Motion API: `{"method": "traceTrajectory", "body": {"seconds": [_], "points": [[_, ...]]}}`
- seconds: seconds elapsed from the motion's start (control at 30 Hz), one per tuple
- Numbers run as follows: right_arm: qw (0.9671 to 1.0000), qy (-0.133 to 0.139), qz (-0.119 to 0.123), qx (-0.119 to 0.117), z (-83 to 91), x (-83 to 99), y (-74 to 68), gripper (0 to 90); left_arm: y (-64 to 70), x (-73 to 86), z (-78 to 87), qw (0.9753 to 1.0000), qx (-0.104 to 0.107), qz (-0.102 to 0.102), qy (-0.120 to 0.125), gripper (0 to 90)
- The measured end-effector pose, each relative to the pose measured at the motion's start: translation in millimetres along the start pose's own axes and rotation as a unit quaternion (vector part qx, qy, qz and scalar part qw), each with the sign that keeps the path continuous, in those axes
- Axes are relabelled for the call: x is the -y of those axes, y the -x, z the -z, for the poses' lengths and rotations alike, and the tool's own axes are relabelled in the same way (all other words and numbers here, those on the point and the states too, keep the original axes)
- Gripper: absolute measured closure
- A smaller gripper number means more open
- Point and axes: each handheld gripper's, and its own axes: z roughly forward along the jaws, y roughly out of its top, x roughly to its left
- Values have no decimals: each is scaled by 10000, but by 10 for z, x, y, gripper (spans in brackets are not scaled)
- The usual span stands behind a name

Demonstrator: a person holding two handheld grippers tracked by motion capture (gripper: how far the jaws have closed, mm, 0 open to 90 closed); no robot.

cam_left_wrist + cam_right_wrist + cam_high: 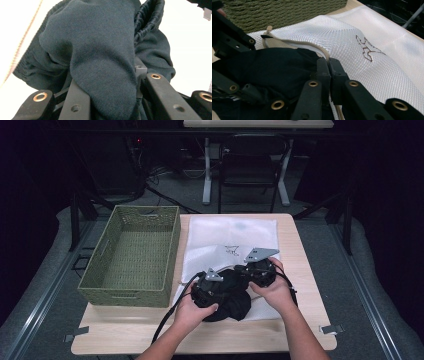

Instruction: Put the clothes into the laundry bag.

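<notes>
Dark knit fabric is bunching between the left gripper's (112, 85) jaws, which are clamping a fold of the crumpled black garment (227, 295) at the near edge of the white mesh bag (367, 37), whose zippered rim the right gripper's (329, 65) closed jaws are pinching, right of the green woven basket (131, 254).

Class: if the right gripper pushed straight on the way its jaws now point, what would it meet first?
The right gripper is shut on the zipper edge of the mesh bag. Straight on, it would probably just run along more of that bag; past it sits the basket, though depth is unclear.
</notes>
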Motion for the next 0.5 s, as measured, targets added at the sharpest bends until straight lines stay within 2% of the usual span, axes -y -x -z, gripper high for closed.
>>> {"method": "traceTrajectory", "body": {"seconds": [0.5], "points": [[10000,11,-5,3,13,2,3,880,-75,-19,-101,9997,-196,116,54,693]]}}
